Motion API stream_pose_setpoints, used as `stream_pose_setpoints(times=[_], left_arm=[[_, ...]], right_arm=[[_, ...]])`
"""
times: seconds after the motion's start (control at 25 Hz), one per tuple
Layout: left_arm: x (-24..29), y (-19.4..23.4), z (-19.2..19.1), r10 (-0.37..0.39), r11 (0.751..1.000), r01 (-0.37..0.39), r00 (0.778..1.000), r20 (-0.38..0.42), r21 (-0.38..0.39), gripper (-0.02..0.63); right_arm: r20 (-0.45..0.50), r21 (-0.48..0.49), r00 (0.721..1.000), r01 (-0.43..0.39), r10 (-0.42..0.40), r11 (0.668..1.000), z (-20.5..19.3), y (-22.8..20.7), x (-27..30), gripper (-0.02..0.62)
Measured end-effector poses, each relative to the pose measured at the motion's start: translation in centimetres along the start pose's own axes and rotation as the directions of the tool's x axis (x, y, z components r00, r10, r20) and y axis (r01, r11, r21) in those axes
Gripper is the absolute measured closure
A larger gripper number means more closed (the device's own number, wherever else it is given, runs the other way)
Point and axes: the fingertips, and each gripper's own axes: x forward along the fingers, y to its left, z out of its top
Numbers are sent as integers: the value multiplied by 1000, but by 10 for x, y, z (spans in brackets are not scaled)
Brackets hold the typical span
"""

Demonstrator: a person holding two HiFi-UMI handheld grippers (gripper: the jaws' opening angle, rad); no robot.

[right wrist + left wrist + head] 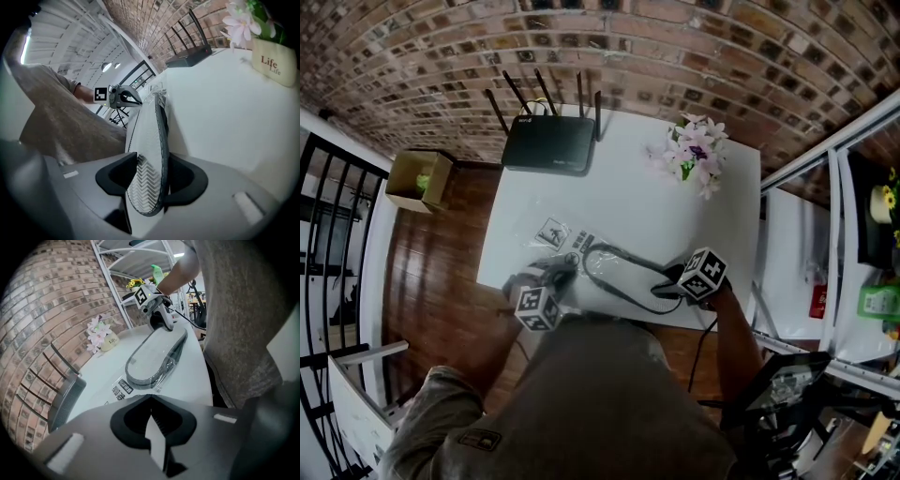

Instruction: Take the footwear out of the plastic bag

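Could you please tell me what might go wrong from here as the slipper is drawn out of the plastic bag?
1. The right tongs clamp only the end of the slipper, which stands on edge between them, so it could twist or slip free under a pull.
2. The left tongs seem to pinch just a thin edge of the plastic bag. The film may slide out or tear, and the bag would then drag along with the slipper.

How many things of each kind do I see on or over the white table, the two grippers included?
Router: 1
Flower pot: 1
Plastic bag: 1
Slipper: 1 in view
Grippers: 2 (left gripper, right gripper)
Total: 6
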Motion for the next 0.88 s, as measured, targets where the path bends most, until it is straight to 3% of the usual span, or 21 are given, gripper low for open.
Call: stream_pose_setpoints(times=[0.4,0.88], left_arm=[[-7,5,-10,5,1000,-5,1000,-7,-27,603],[-4,9,-18,32,998,-34,999,-36,-57,603]], right_arm=[[56,84,998,-10,5,996,-27,7,-17,417],[195,224,978,27,-72,974,-48,-1,-32,430]])
